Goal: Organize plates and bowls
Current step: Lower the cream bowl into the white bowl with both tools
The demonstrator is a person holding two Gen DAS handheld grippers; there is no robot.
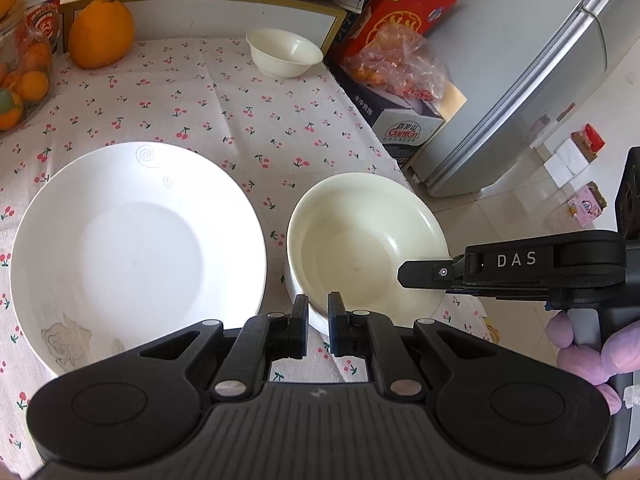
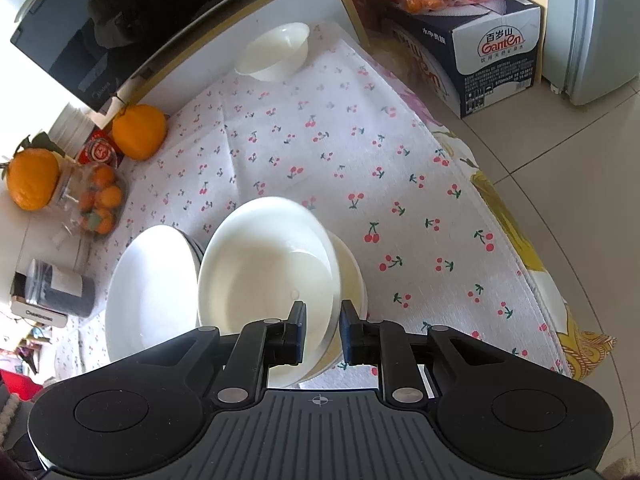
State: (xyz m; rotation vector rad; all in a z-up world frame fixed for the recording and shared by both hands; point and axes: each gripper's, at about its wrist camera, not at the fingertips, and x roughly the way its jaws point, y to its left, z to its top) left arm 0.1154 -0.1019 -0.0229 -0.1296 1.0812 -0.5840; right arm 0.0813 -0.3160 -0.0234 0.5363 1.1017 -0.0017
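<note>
A large white plate lies on the cherry-print cloth, with a cream bowl just to its right. My left gripper is shut on that bowl's near rim, one finger inside and one outside. A finger of my right gripper reaches in over the bowl's right rim. In the right wrist view the bowl sits tilted in a second bowl beside the plate. My right gripper is shut on its rim. A small white bowl stands at the far end.
A big orange and a jar of small oranges sit at the far left. A black appliance stands behind. Cartons with a bag of fruit and a fridge are past the table's right edge.
</note>
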